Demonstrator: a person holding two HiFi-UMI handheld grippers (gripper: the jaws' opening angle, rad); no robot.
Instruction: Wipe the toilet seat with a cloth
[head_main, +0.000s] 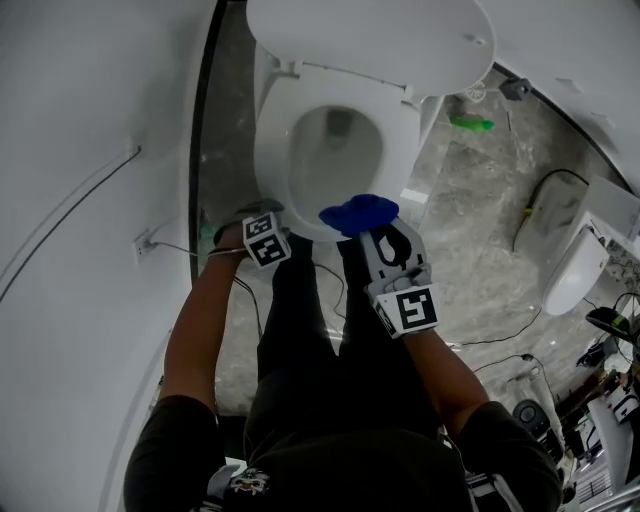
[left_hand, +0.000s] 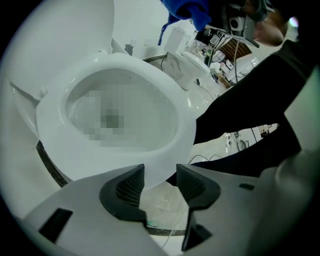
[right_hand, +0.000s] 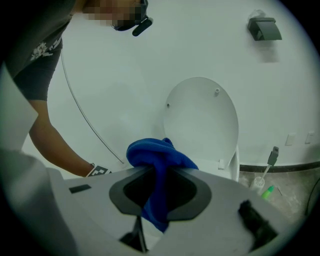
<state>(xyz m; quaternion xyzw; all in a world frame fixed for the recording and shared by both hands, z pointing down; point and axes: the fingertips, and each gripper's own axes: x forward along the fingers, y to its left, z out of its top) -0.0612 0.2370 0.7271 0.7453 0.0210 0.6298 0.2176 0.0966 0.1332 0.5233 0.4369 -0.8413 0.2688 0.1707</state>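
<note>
Seen from above, a person stands facing an open toilet. At the left, the left tongs (left_hand: 160, 184) are spread apart and hold nothing; the front edge of the toilet seat (head_main: 272, 165) shows just beyond them. The seat is a white ring lying down over the bowl, with the lid (head_main: 370, 40) raised behind it. To the right, the right tongs (right_hand: 157, 192) are clamped on a bunched blue cloth (head_main: 358, 213), which sits over the seat's front edge. Whether the cloth touches the seat cannot be told. The wiping appears to be only at its start, with the whole ring seemingly left to do.
</note>
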